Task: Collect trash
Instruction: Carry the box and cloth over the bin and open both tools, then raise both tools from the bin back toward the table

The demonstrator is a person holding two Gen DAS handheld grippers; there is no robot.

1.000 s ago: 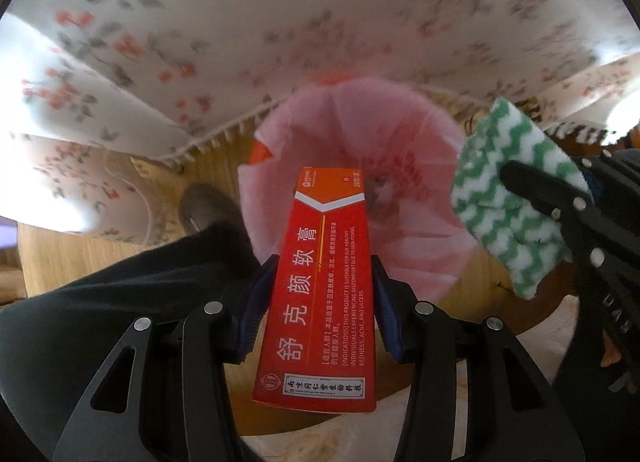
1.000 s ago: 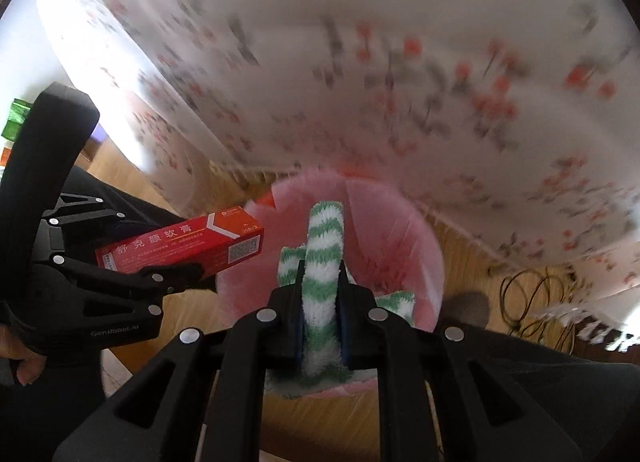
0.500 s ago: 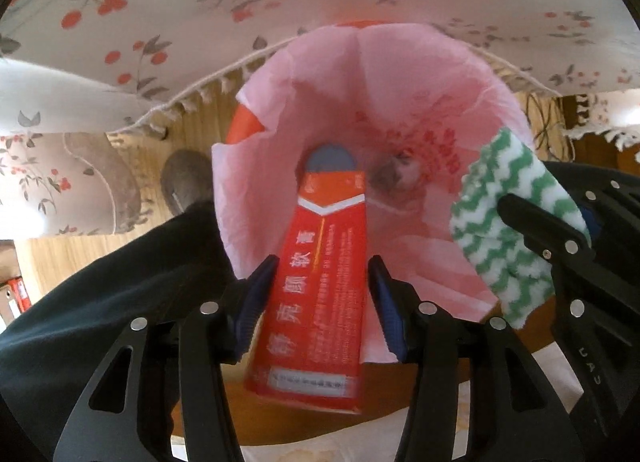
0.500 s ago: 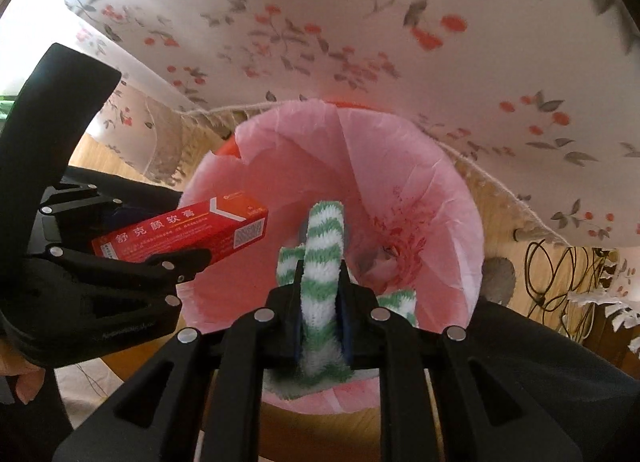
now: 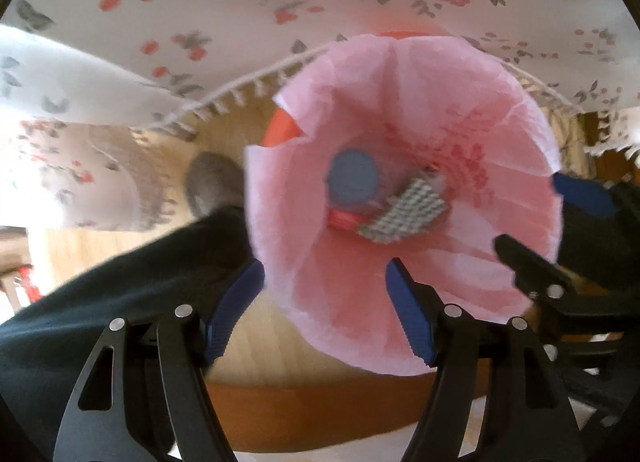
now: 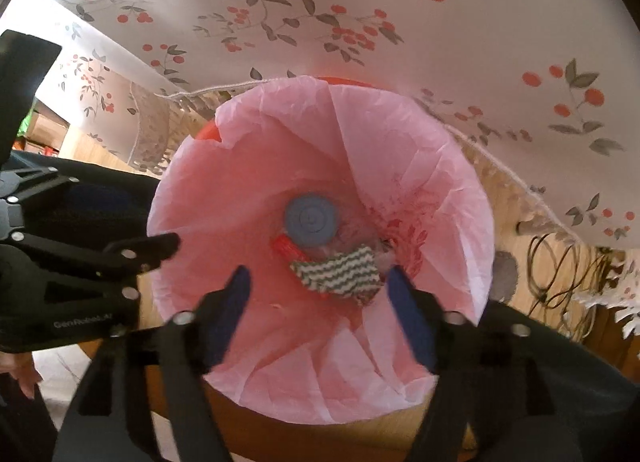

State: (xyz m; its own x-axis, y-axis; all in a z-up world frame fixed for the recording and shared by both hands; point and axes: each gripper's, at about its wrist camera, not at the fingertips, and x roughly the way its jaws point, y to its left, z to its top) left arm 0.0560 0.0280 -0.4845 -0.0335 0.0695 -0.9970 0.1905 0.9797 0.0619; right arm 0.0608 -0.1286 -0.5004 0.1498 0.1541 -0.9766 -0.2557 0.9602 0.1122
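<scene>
A bin lined with a pink bag (image 5: 500,134) (image 6: 420,150) stands on the wooden floor below both grippers. At its bottom lie the green-and-white striped cloth (image 5: 404,216) (image 6: 340,272), the red box (image 5: 346,218) (image 6: 286,248), mostly hidden, and a round blue lid (image 5: 354,182) (image 6: 312,218). My left gripper (image 5: 324,294) is open and empty above the bin's near rim. My right gripper (image 6: 318,294) is open and empty over the bin; it also shows at the right of the left wrist view (image 5: 536,222).
A white tablecloth with red cherries and a fringe (image 5: 200,22) (image 6: 360,2) hangs just behind the bin. The person's dark trousers (image 5: 120,294) and a grey shoe (image 5: 212,186) are at the left. Cables (image 6: 560,262) lie on the floor at the right.
Both grippers have opened. The red box and the striped cloth have dropped from them into the pink-lined bin. Both views have moved closer over the bin.
</scene>
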